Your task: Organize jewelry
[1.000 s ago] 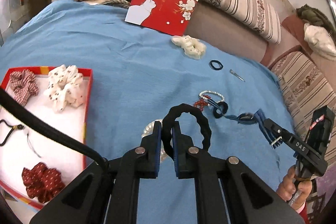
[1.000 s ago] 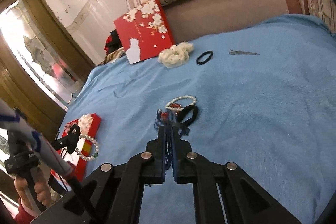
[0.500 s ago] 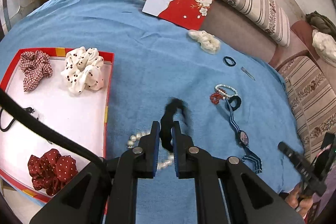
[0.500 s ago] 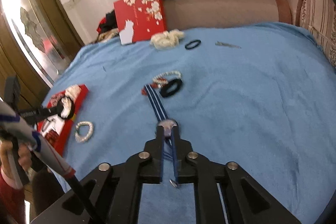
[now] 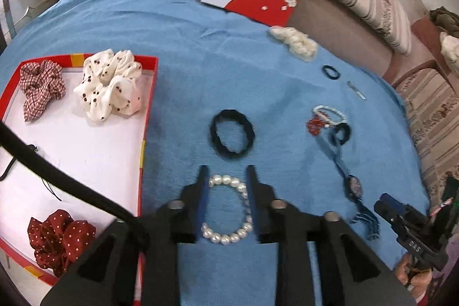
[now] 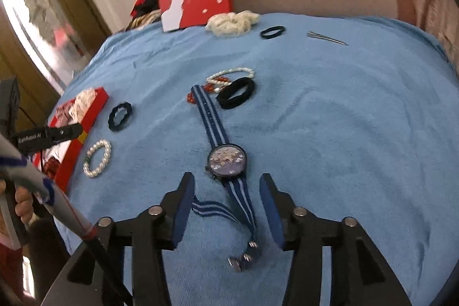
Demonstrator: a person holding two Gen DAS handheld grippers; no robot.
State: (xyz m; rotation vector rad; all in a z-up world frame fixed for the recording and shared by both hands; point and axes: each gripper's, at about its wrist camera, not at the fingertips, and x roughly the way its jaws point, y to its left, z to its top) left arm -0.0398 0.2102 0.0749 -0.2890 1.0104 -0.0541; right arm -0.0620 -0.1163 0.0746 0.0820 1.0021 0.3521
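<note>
We have both claws low over the blue cloth [image 5: 178,42] that covers the surface, and both sets of jaws are opening with nothing gripped.

The left claw [image 5: 226,171] straddles the pearl bracelet [image 5: 226,210], which lies flat on the cloth between the two fingers without being pinched. Just beyond the fingertips sits the black hair tie [image 5: 232,134], also loose on the cloth. The red tray [image 5: 147,116] with three scrunchies inside lies to the left of this claw, its near wall just beside the bracelet.

The right claw [image 6: 226,182] stands released over the striped watch [image 6: 226,161]. The dial sits just ahead of the fingertips, and the strap's buckle end trails back between the fingers toward the claw body. The watch's long axis runs almost straight away from us along the line of the claw, its far strap end reaching the small cluster of a bead bracelet [image 6: 229,75] and a second black tie [image 6: 236,93].

We judge that whichever piece goes next to the tray, the left hand is the nearer one: the bracelet and tie lie between the tray and the watch. For the watch, a grip across the strap would suit, since the fingers already flank it sideways.
</note>
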